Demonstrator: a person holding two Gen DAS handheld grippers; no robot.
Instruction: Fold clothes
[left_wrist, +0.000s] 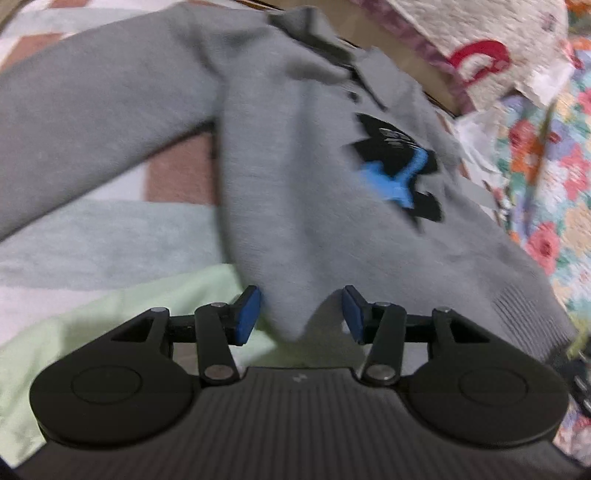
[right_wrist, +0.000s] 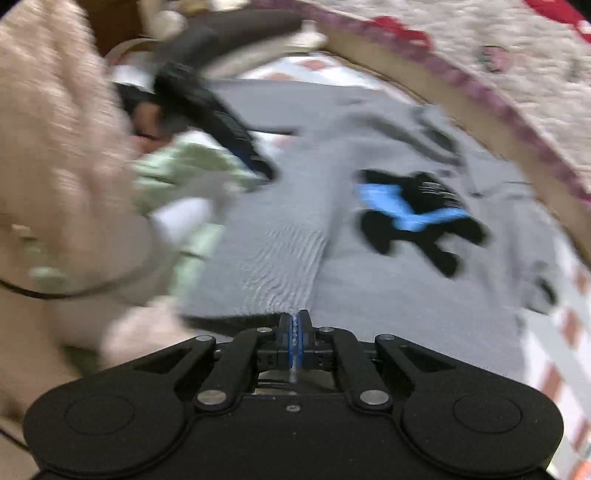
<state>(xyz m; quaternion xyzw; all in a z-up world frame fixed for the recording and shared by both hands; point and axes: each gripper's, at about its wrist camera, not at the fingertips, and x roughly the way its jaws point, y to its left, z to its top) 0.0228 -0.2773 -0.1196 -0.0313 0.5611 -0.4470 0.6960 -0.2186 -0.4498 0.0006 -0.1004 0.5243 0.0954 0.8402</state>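
Pinching the grey sweater (right_wrist: 388, 295) at its hem, my right gripper (right_wrist: 294, 334) is clamped on knit; my left gripper (left_wrist: 301, 314) gapes around a sleeve tip folded across the chest, left of the logo (left_wrist: 399, 170). Sleeve-folding, I judge; next needs a clean release.

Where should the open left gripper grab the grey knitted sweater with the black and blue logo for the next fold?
Probably the folded point of the grey knitted sweater hanging between the open left gripper's blue pads. It tapers to a narrow tip that fits the gap, so come straight on from the hem end and close. The right gripper looks shut on the ribbed hem.
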